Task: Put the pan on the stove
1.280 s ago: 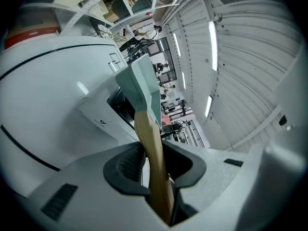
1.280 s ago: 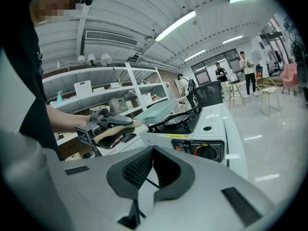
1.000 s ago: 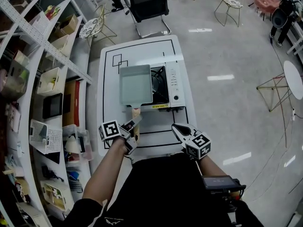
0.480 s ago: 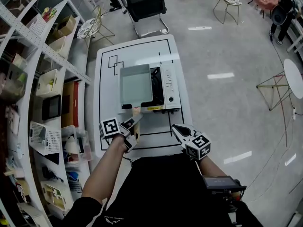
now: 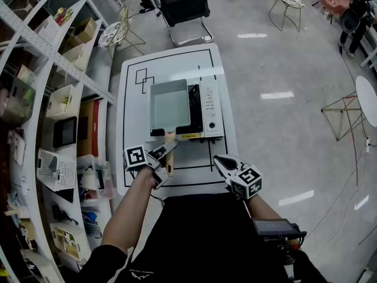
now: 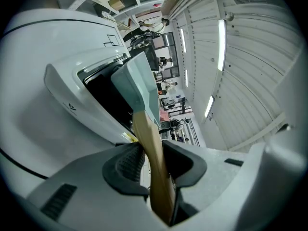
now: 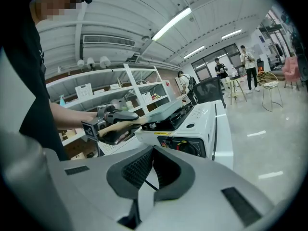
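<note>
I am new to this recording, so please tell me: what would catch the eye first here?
A pale green pan rests on the white stove on the table. The left gripper clamps its wooden handle; the right gripper hovers empty near the table's front edge.

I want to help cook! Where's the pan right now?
In the head view, the pan lies on the left side of the stove on the table. Its wooden handle points toward the person, clamped in the left gripper.

Lab / test hall, not a home kitchen: portable stove on white table w/ black marked outlines, metal shelving w/ bins, office chair, strip lights, glossy floor.
</note>
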